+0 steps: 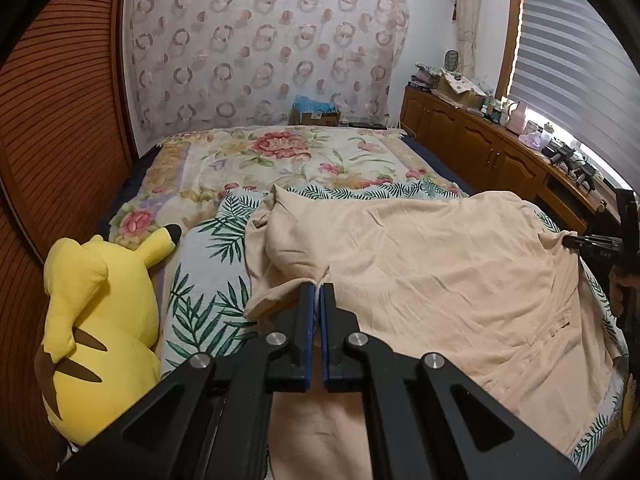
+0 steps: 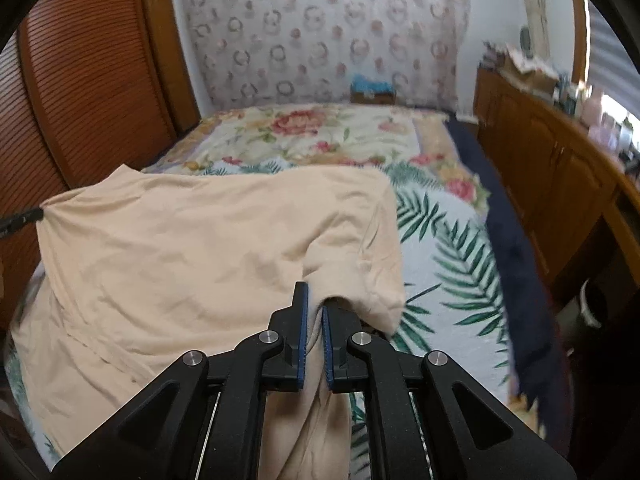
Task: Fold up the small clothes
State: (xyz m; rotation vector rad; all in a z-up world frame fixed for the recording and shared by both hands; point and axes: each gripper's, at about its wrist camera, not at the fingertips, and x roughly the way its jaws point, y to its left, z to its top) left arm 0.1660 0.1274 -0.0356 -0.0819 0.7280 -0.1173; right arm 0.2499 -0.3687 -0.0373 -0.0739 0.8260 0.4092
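1. Nearest the lens in the left wrist view: the left gripper [image 1: 318, 286], black two-finger tongs with blue pads, jaws pinched fully together on a thin edge of the peach-beige cotton garment [image 1: 420, 264]. A seam or hem line of cloth shows between the pads.
2. Right wrist view: the right gripper [image 2: 314, 300], same black tongs, jaws almost shut, with a thicker bunch of the same garment [image 2: 192, 248] clamped between the pads; cloth hangs below the jaws toward the camera.
3. Garment location: spread over the near part of the bed, on the pale leaf-print cover [image 1: 208, 280], held at its two near corners, one per gripper. Far part lies loose and wrinkled; a rumpled lump sits at its far left in the left view.
4. The right gripper also shows at the right edge of the left view [image 1: 576, 242], gripping the garment's side; a hand [image 1: 618, 292] is behind it.
5. Beside the garment, apart from it: yellow plush toy with black-tipped ears [image 1: 100, 320], left of the cloth. Flowered quilt [image 1: 280, 152] covers the far bed.
6. Step in hand, judged: both corners gripped, near edge raised off the bed, the start of the first fold.
7. Next move calls for: carrying both corners together up and forward over the far edge, keeping the cloth taut between the tongs so it lands flat, then releasing. Uneven travel would skew the fold.
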